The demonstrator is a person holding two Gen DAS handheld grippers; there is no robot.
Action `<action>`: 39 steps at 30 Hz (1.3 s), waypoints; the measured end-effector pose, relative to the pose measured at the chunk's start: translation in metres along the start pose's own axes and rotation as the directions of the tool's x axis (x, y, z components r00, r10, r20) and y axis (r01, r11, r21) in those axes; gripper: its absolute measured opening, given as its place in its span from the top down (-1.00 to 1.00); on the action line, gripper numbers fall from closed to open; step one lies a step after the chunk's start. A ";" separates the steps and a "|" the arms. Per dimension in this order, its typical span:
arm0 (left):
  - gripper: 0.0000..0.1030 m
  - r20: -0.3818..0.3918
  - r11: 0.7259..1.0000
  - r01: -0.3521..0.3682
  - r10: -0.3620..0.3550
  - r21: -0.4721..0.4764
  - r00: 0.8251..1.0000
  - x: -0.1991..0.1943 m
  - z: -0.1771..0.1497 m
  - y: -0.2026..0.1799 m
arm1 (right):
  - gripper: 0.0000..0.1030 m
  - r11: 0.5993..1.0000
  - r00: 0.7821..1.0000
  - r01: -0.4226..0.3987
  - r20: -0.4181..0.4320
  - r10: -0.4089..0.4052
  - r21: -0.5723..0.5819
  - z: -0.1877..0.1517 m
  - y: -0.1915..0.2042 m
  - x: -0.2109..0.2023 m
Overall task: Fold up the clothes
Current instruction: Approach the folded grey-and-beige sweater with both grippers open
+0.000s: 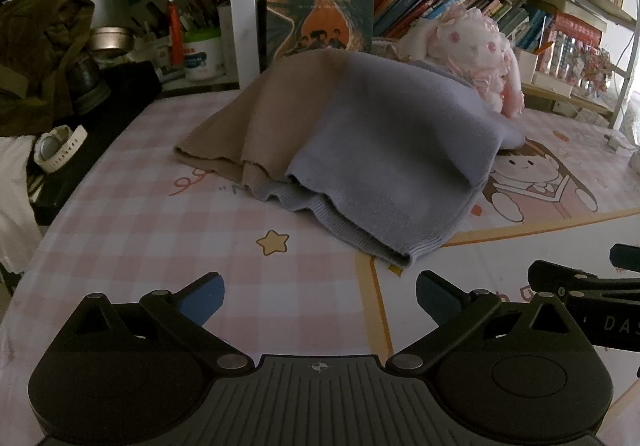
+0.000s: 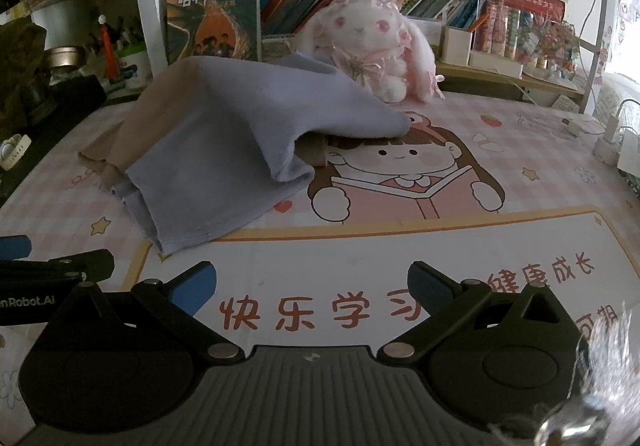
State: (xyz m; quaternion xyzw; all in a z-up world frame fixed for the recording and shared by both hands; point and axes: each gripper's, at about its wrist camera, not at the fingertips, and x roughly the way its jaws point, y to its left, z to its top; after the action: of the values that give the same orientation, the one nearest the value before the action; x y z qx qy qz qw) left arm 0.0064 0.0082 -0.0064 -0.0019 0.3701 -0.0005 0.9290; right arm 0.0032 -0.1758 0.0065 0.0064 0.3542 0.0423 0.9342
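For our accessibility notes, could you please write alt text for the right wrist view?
A lavender and beige knit garment lies rumpled on a pink cartoon desk mat, ahead of the open, empty right hand-held gripper. A plush bunny sits behind.

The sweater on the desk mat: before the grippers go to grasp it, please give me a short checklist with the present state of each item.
1. Left gripper open and empty: ok.
2. Right gripper open and empty: ok.
3. Sweater lying flat: not ok, it is humped and partly doubled over.
4. Near ribbed hem free to grasp: ok, nothing lies on it.
5. Plush rabbit clear of the sweater: cannot tell, the far edge of the sweater lies close to it.
6. Bare desk mat in front for folding: ok.
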 end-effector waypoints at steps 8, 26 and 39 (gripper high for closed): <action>-1.00 -0.005 1.000 0.008 -0.008 0.006 1.000 0.002 0.000 0.000 | -1.00 1.000 1.000 0.003 -0.005 -0.003 -0.006 -0.001 0.002 0.000; -1.00 -0.011 0.999 -0.028 0.028 0.043 1.000 0.004 0.000 -0.006 | -1.00 0.999 1.000 -0.016 -0.022 0.015 -0.045 -0.001 0.008 -0.001; -0.99 -0.001 1.000 -0.012 0.012 -0.019 1.000 -0.001 0.000 -0.026 | -1.00 0.994 0.996 -0.087 -0.016 0.086 -0.061 0.007 -0.018 0.006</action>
State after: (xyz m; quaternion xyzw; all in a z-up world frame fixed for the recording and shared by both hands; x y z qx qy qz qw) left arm 0.0059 -0.0182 -0.0057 -0.0083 0.3705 0.0086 0.9287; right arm 0.0134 -0.1932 0.0074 -0.0072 0.3584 0.0937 0.9288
